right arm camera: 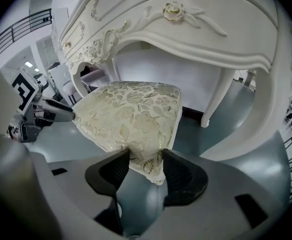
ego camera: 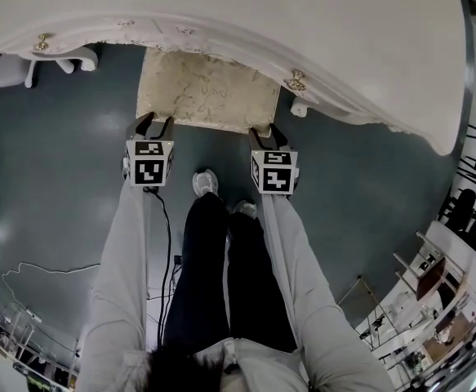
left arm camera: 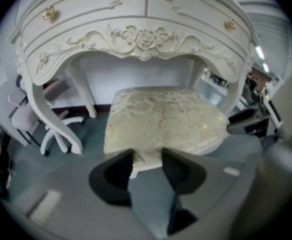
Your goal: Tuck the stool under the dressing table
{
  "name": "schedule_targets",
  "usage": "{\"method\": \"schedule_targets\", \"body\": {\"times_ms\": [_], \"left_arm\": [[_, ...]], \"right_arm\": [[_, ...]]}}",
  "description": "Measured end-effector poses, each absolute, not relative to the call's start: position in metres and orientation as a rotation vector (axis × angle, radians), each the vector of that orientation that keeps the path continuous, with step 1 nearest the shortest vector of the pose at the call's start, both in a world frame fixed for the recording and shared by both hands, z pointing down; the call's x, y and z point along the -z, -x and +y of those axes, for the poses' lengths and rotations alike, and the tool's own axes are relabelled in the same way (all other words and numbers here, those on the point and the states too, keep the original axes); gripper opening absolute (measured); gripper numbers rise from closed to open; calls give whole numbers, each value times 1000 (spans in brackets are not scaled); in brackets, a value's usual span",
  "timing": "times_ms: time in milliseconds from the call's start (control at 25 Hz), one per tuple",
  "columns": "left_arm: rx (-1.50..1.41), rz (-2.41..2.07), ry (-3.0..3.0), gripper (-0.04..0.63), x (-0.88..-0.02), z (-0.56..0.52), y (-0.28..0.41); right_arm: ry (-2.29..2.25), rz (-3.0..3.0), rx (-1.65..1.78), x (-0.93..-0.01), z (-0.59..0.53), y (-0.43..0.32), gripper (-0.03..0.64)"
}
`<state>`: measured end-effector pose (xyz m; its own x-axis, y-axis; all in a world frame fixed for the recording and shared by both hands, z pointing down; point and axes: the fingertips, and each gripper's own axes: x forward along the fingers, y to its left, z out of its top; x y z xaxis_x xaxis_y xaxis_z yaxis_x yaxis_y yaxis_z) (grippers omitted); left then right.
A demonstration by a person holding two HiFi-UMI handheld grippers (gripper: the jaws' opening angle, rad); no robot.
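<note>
Dark grey-blue floor (ego camera: 58,194) fills most of the head view, with the white dressing table (ego camera: 344,47) curving across the top. The stool (ego camera: 206,90) sits in that table's knee gap. Its far edge is already under the front rim and the near part sticks out toward the person. The left tongs (ego camera: 154,124) are on the near left corner and the right tongs (ego camera: 266,135) on the near right corner. The seat's long side runs parallel to the table front, so neither hand is nearer than the other.

Left gripper view: the left tongs (left arm camera: 146,164) are pinched on the stool's (left arm camera: 163,116) pale corner edge. The dressing table's (left arm camera: 140,39) carved front is straight ahead above it, with open space behind the seat.

Right gripper view: the right tongs (right arm camera: 141,168) are clamped on the leaf-patterned corner of the stool (right arm camera: 130,114), and the dressing table (right arm camera: 186,29) overhangs beyond.

My guess is the push goes straight forward into the gap, both hands even so the seat doesn't swing into a table leg.

Writing: none I can read, no brand anywhere. The only print is the black-and-white square markers on the cubes.
</note>
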<state>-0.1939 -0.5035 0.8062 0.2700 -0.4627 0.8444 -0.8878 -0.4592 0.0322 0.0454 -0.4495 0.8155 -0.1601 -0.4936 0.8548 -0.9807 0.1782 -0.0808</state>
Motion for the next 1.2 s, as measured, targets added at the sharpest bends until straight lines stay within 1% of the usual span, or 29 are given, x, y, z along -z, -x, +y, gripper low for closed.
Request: {"method": "schedule_targets", "body": {"times_ms": [680, 880, 1000, 1040, 1120, 1160, 1200], "left_arm": [[-1072, -1161, -2134, 189, -806, -573, 191], [-1042, -1171, -2148, 189, -803, -575, 187], [-1061, -1195, -2158, 180, -798, -572, 189], [-1078, -1210, -2168, 151, -796, -571, 190], [-1086, -1241, -2194, 58, -789, -570, 193], [-1075, -1253, -2206, 30, -785, -568, 194], [-1061, -1259, -2216, 8, -781, -566, 195]], "right_arm": [[-1489, -1711, -901, -815, -504, -46, 212], [-1499, -1713, -892, -811, -504, -49, 210], [-1512, -1731, -887, -805, -499, -45, 175], [-1520, -1739, -884, -802, -498, -44, 137], [-1546, -1760, -875, -795, -498, -43, 29], [-1556, -1777, -873, -790, -497, -42, -1], [-1559, -1797, -871, -786, -497, -39, 0]]}}
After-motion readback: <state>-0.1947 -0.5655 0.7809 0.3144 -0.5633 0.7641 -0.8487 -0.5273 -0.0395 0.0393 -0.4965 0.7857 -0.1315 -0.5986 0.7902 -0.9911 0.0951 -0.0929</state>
